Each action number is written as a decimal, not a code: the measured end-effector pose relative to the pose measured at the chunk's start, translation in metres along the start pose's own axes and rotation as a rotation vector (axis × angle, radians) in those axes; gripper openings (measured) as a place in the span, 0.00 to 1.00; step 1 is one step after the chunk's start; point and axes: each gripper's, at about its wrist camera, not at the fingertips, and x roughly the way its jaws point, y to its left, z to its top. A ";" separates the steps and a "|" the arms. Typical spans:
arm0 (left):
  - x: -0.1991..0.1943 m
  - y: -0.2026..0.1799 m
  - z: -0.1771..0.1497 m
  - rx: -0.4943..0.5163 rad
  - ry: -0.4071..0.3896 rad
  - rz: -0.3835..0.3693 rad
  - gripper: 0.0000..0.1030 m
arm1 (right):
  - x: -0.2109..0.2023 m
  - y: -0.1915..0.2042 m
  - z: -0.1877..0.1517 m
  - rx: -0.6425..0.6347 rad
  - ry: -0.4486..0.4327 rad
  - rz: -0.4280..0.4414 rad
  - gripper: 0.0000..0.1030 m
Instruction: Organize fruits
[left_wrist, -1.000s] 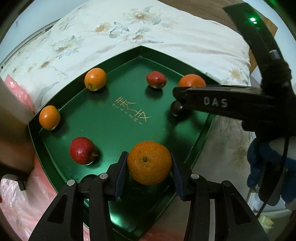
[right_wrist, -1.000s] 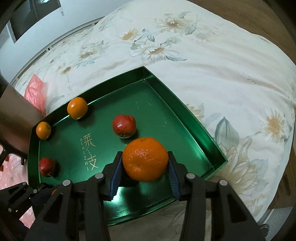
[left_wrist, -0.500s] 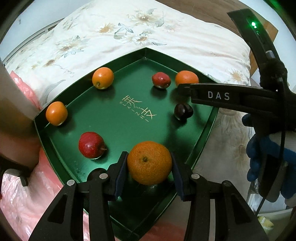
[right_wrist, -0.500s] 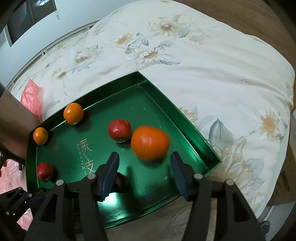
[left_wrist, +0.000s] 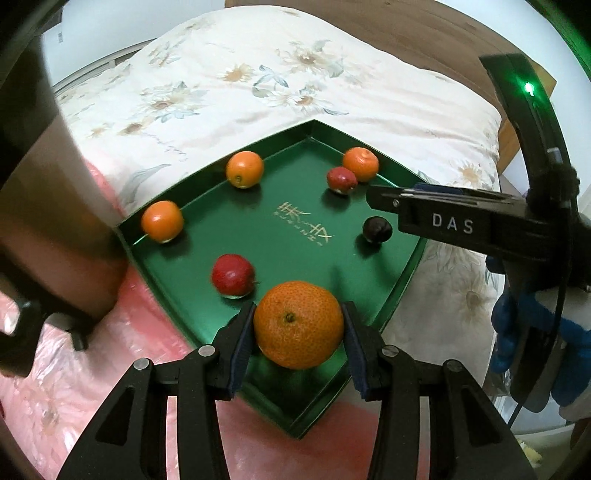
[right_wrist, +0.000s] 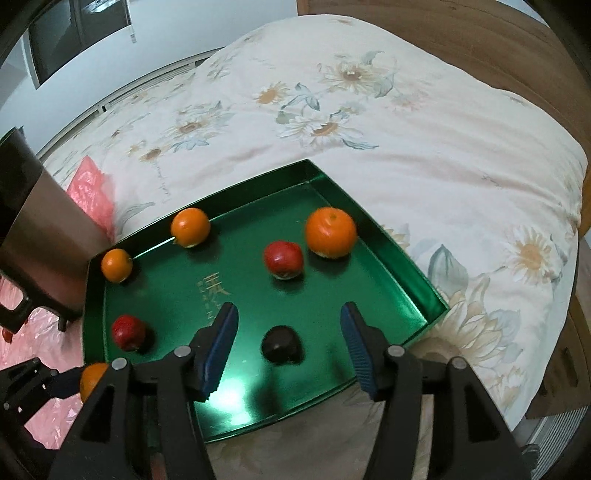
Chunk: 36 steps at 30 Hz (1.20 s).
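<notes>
Fruit lies scattered in the shallow green metal tray (right_wrist: 406, 258) on the flowered quilt (right_wrist: 406, 122). The left gripper (left_wrist: 298, 332) clamps a large round orange (left_wrist: 298, 325) over the tray's near corner. The right gripper (right_wrist: 290, 345) has just been opening; its jaws are wide and empty, above a dark round fruit (right_wrist: 281, 344), the released orange (right_wrist: 331, 232) resting by the far right wall, just beside a red apple (right_wrist: 283, 259).

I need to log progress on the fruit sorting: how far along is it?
Done: six fruits lie loose in the green tray, including the orange that sits beyond the right tool, whose jaws have just opened. In hand: the left tool grips another orange over the tray's near corner. Left: setting that one down.
</notes>
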 end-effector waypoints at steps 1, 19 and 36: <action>-0.003 0.003 -0.002 -0.007 -0.002 0.002 0.39 | -0.002 0.003 -0.001 -0.001 -0.002 0.002 0.88; -0.047 0.045 -0.043 -0.068 -0.005 0.040 0.44 | -0.016 0.063 -0.025 -0.067 0.025 0.046 0.89; -0.075 0.094 -0.077 -0.166 -0.017 0.080 0.45 | -0.024 0.111 -0.038 -0.132 0.037 0.064 0.92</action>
